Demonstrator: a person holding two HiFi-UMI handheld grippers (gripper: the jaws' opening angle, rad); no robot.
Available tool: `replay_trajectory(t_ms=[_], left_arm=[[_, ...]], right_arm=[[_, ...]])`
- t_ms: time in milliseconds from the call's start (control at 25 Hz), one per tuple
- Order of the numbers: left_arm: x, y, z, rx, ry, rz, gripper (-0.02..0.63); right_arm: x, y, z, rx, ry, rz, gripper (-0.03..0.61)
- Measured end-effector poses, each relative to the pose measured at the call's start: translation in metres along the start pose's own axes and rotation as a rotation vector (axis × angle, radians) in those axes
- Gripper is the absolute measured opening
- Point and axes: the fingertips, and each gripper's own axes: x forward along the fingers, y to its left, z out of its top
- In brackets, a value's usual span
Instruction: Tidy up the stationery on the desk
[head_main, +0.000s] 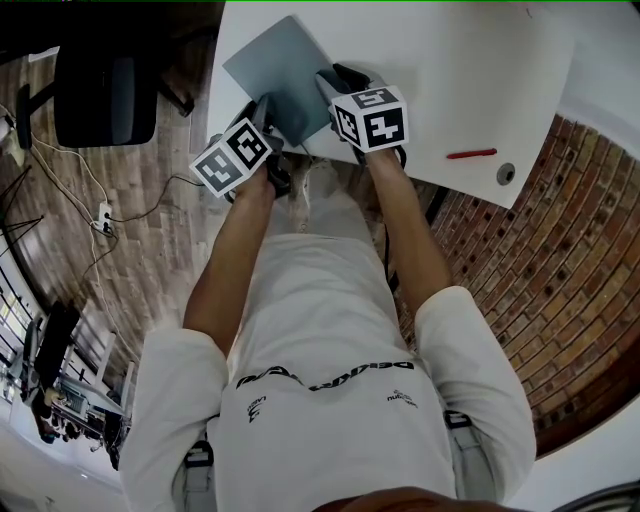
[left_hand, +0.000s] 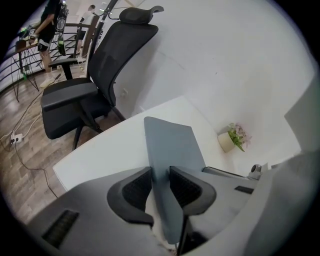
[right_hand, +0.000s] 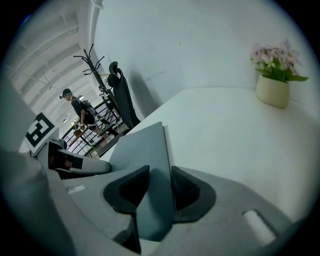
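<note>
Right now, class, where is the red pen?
In the head view the pen lies on the desk, well to the right of the notebook and just beside the round grommet near the desk's edge.

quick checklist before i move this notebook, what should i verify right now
1. Left gripper clamps the grey notebook: ok, both fingers press on it.
2. Right gripper clamps it too: not ok, a gap shows beside one finger.
3. Notebook lies flat on the desk: cannot tell.
4. Red pen clear of the notebook: ok, it lies apart, near the desk's edge.
5. Potted plant out of the way: ok, it stands far back by the wall.
</note>
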Motion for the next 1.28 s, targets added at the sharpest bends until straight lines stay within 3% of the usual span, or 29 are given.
replay_trajectory(t_ms=[480,1280], left_arm=[[0.006,-0.008,0.002,0.062,0.024,0.003,0.103],[0.039,-0.080,-0.028,0.157,0.102,-0.110,0.103]], right_arm=[[-0.010,-0.008,-0.008,0.066,-0.026,-0.044,0.120],[-0.063,-0.076,-0.035,0.207,-0.125,-0.187,0.118]])
